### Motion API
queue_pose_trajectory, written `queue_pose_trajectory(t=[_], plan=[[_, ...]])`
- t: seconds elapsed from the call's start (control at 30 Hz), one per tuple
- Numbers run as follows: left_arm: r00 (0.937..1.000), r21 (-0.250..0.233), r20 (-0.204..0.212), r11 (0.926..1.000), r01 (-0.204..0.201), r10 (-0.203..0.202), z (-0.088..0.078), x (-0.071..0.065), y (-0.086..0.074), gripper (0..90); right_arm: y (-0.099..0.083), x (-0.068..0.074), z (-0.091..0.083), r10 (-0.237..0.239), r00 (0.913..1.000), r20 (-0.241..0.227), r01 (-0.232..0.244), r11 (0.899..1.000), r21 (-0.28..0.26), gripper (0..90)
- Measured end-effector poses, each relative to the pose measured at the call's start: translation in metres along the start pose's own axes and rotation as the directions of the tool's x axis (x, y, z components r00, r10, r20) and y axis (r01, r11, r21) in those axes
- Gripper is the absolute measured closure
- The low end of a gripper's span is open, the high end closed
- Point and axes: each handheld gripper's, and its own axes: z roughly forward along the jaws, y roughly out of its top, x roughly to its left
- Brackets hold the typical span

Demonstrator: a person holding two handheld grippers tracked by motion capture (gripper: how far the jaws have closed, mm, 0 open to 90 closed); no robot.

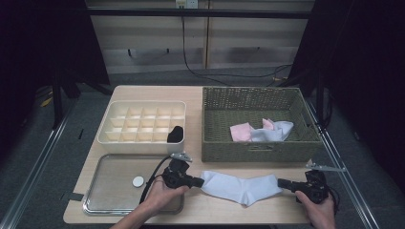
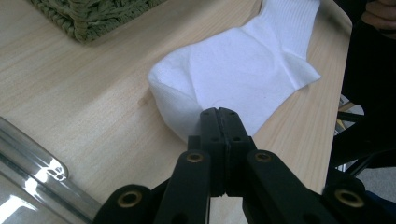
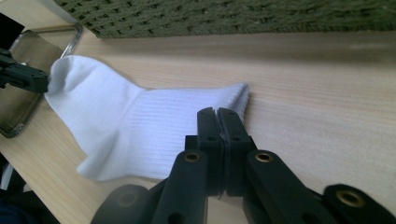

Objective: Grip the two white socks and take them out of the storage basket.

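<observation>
Sock (image 1: 240, 187): white, lying flat on the table (image 1: 286, 212) near its front edge, just in front of the woven basket (image 1: 260, 148); toe end at the left, ribbed cuff at the right, heel bulging toward the front edge.

Long axis: running left to right across the table, roughly parallel to the basket's front wall and in line between the two claws.

Left gripper (image 1: 199, 181): jaws closed flat together, tips at the toe end, apparently pinching the cloth there; in the left gripper view (image 2: 218, 114) the closed tips overlap the sock's rounded edge, which lifts a little off the wood.

Right gripper (image 1: 282, 182): jaws closed together at the cuff end; in the right gripper view (image 3: 217, 116) the tips sit against the ribbed cuff, most likely gripping its edge, though the pinch itself is hidden under the jaws.

Direction from each claw: sock straight ahead of both, stretching away along each claw's own line, one claw at each end, neither nearer the middle.

Likely step: sock held by both ends, ready for folding end to end along that axis.

Nearby: divided organiser (image 1: 142, 125) behind the left hand with one dark sock (image 1: 175, 134) in a front cell; metal tray (image 1: 95, 202) at the front left; pink and white socks (image 1: 261, 130) in the basket.
</observation>
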Motion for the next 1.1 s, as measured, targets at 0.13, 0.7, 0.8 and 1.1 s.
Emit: queue_pose_trajectory(t=[0.13, 0.7, 0.8, 1.1], plan=[[1.0, 0.001, -0.003, 1.0, 0.005, -0.005, 0.002, 0.001, -0.002, 88.9, -0.002, 0.0, 0.001, 0.005, 1.0, 0.004, -0.005, 1.0, -0.002, 80.4], [0.9991, -0.061, -0.015, 0.9974, 0.04, -0.041, -0.023, 0.014, -0.003, 65.3, 0.006, 0.012, 0.005, -0.043, 0.9973, -0.059, 0.04, 0.998, -0.056, 67.0], [0.9989, -0.066, -0.009, 0.9967, 0.046, -0.047, -0.028, 0.015, -0.002, 62.9, 0.007, 0.015, 0.008, -0.048, 0.997, -0.061, 0.045, 0.998, -0.047, 66.7], [0.9972, -0.099, -0.035, 0.9932, 0.062, -0.066, -0.047, 0.015, -0.009, 56.9, 0.011, 0.028, 0.014, -0.072, 0.9938, -0.085, 0.068, 0.997, -0.044, 66.9]])
